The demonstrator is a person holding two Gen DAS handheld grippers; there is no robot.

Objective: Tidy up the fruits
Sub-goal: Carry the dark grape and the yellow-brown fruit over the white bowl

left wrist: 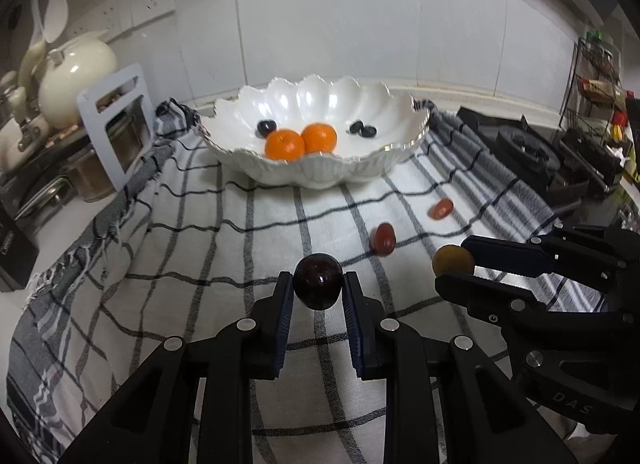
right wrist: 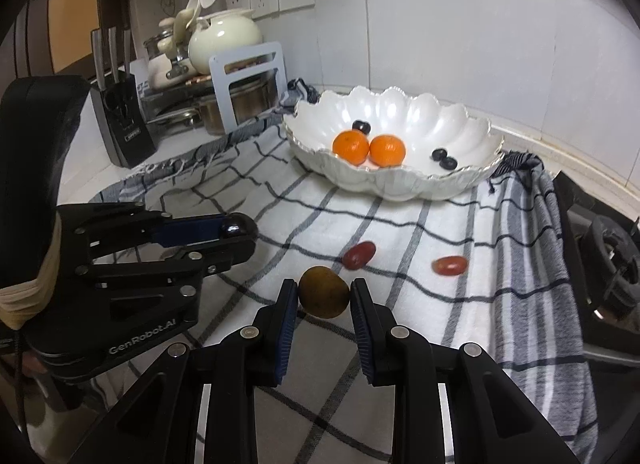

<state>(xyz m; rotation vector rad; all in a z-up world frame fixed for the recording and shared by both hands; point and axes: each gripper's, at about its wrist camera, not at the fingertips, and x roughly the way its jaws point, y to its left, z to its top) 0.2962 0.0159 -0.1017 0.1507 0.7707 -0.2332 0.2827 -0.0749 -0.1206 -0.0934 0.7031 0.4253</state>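
Observation:
A white scalloped bowl [left wrist: 248,152] [right wrist: 476,132] stands at the back of the checked cloth. It holds two oranges [left wrist: 285,145] [right wrist: 351,147] and three small dark fruits [left wrist: 267,127] [right wrist: 444,158]. My left gripper [left wrist: 318,284] [right wrist: 244,234] is shut on a dark round plum [left wrist: 318,280] [right wrist: 236,226] above the cloth. My right gripper [right wrist: 325,292] [left wrist: 454,266] is shut on a brown-green round fruit [right wrist: 324,292] [left wrist: 453,260] beside it. Two red grapes [left wrist: 383,238] [left wrist: 441,209] [right wrist: 359,254] [right wrist: 451,265] lie on the cloth between the grippers and the bowl.
A checked cloth [left wrist: 224,248] [right wrist: 424,224] covers the counter. A gas stove [left wrist: 532,152] [right wrist: 600,240] is on the right. On the left stand a cream teapot [left wrist: 76,72] [right wrist: 224,38], metal pots [right wrist: 236,104], a white rack [left wrist: 116,120] and a knife block [right wrist: 120,120]. A spice rack [left wrist: 600,84] stands far right.

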